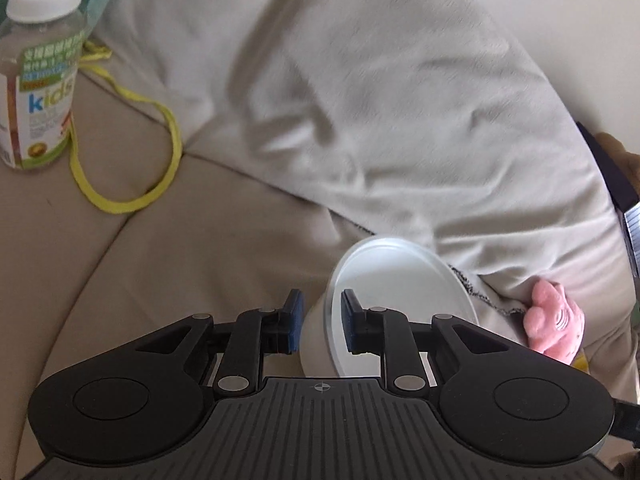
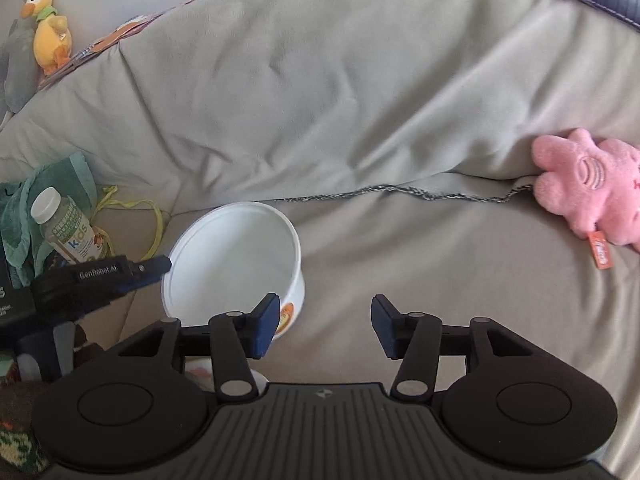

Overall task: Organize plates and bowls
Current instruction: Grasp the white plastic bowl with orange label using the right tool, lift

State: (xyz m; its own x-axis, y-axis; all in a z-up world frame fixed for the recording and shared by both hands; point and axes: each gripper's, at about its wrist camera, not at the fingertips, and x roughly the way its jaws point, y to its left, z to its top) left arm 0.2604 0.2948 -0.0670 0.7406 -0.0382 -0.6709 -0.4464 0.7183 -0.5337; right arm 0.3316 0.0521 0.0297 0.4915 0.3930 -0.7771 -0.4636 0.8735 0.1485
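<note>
Between the left tongs (image 1: 320,320), a plain white bowl (image 1: 400,280) tilts.

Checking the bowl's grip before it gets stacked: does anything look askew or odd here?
Yes. The white bowl is tilted, off the beige sofa, pinched by one rim wall in the left gripper. The right gripper is open and empty. The bowl is empty; nothing is spilled or damaged.
</note>
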